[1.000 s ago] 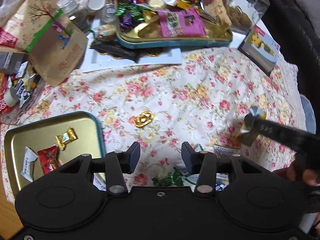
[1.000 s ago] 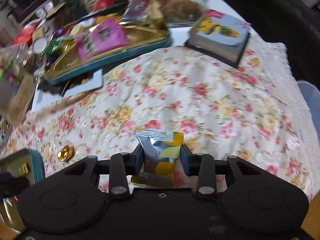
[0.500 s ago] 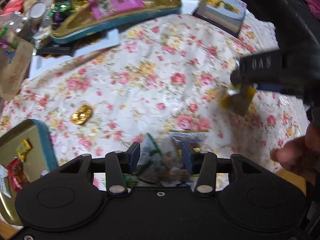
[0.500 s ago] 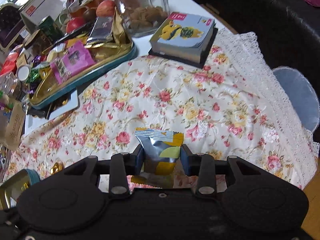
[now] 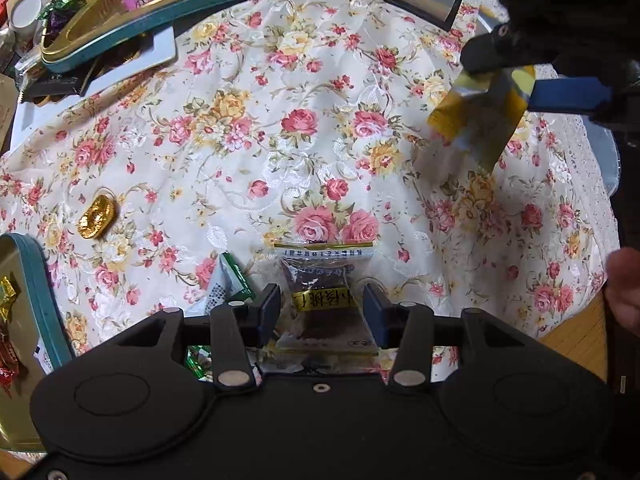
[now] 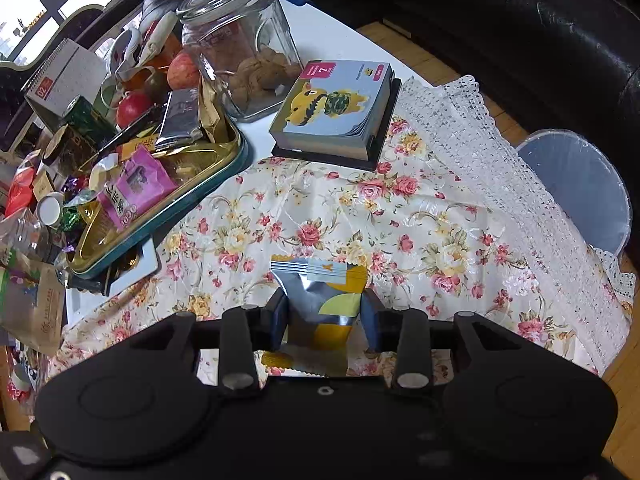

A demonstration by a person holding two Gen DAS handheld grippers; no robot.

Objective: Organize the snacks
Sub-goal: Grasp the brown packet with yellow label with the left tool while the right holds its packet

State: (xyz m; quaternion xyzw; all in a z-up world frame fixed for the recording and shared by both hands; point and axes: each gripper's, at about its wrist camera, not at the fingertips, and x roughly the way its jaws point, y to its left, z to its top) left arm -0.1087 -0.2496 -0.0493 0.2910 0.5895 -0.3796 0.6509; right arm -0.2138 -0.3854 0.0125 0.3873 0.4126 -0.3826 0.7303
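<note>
A silver-and-yellow snack packet [image 6: 324, 300] is pinched upright between the pads of the right gripper [image 6: 325, 316], lifted above the floral cloth [image 6: 400, 220]. The left gripper [image 5: 320, 308] points down over a clear packet with a dark sweet [image 5: 322, 280] lying flat on the cloth; its 2 jaws stand spread on either side, not pressing it. A green wrapper [image 5: 230, 276] lies just left of it, a gold candy [image 5: 96, 218] farther left, near the teal tray [image 5: 44, 296].

Floral tablecloth [image 5: 304, 92], book [image 6: 336, 108] (cartoon cover)
</note>
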